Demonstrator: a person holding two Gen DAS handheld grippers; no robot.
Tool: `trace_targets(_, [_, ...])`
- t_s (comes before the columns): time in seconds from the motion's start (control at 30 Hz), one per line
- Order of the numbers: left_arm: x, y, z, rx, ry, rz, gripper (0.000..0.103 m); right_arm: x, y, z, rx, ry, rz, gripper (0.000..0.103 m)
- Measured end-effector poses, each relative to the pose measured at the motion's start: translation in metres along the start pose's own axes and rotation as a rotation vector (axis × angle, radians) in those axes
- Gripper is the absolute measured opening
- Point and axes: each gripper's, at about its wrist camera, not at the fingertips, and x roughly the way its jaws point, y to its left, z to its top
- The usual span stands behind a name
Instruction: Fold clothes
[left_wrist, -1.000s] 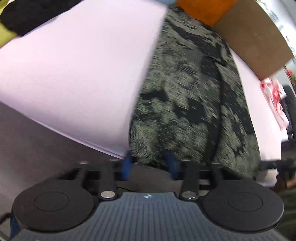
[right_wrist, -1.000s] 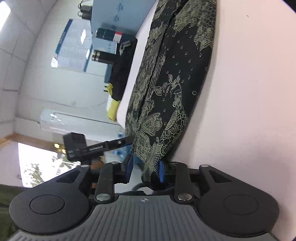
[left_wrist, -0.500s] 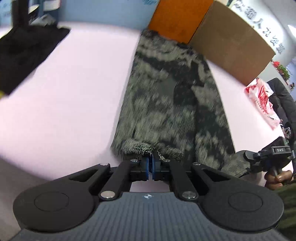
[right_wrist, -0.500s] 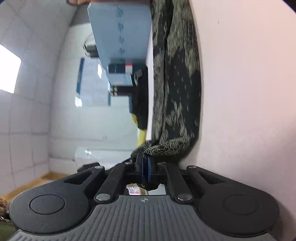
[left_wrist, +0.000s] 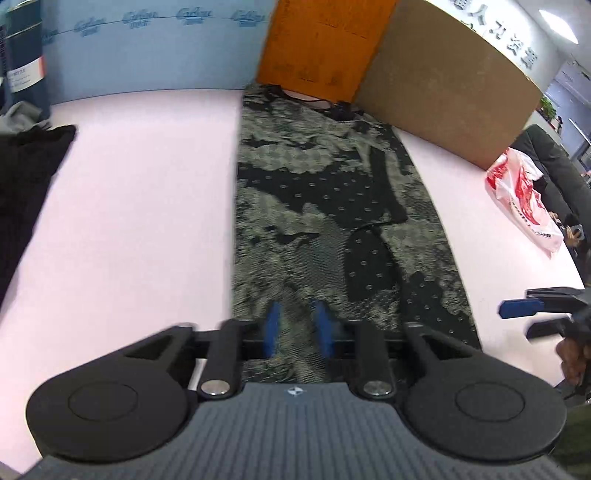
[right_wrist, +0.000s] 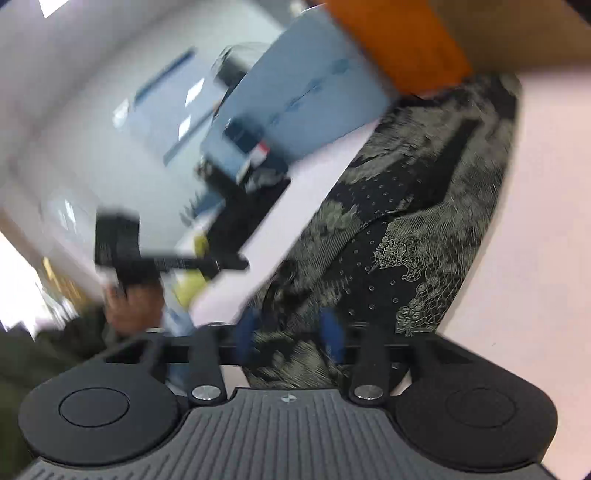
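The left gripper (left_wrist: 295, 326) is hovering over the near end of the patterned garment (left_wrist: 328, 206), its two blue fingers (left_wrist: 272, 325) standing apart and opening, cloth showing under the gap but no pad pressing on it. The right gripper (right_wrist: 291, 334) is doing the same at the other near corner of that one garment (right_wrist: 417, 236), its two blue fingers (right_wrist: 334, 332) apart and opening over loose fabric; this view is blurring with motion. In the left wrist view the right gripper (left_wrist: 532, 317) is also showing at the right edge, with a hand (left_wrist: 570, 354) gripping it. In the right wrist view the left gripper (right_wrist: 225, 263) is showing off to the left, held by the other hand (right_wrist: 135, 304).

The garment, dark with a pale lace-like print, is lying flat as one long folded strip on the pale pink worktop (left_wrist: 140, 206), running away to the far edge. One black garment (left_wrist: 26, 184) is lying to the left, one red-and-white plastic bag (left_wrist: 524, 199) to the right. Three boards are standing at the back: a blue one (left_wrist: 147, 48), an orange one (left_wrist: 321, 44) and a brown cardboard one (left_wrist: 450, 81).
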Motion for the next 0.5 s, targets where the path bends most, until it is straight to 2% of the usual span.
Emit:
trace_targets(0.17, [-0.008,0.026,-0.023,-0.088,0.003,0.059,0.040,0.019,0.006,-0.020,-0.085,0.100,-0.035,0.048])
trace_targets(0.23, [-0.008,0.031,-0.033,-0.112,0.013,0.085,0.041,0.031,0.006,-0.025,-0.103,0.128,-0.023,0.048])
trace_targets(0.37, [-0.006,0.030,-0.045,-0.128,0.020,0.093,0.044,0.057,0.011,-0.029,-0.163,0.190,-0.029,0.048])
trace_targets(0.4, [-0.004,0.028,-0.046,-0.124,0.020,0.092,0.048,0.063,0.011,-0.029,-0.166,0.200,-0.038,0.045])
trace_targets(0.43, [-0.002,0.026,-0.046,-0.121,0.021,0.091,0.051,0.068,0.010,-0.029,-0.162,0.209,-0.042,0.036])
trace_targets(0.47, [-0.001,0.024,-0.046,-0.118,0.024,0.091,0.052,0.072,0.010,-0.027,-0.149,0.223,-0.037,0.001])
trace_targets(0.5, [0.001,0.023,-0.045,-0.116,0.027,0.086,0.053,0.072,0.011,-0.025,-0.142,0.221,-0.029,0.002])
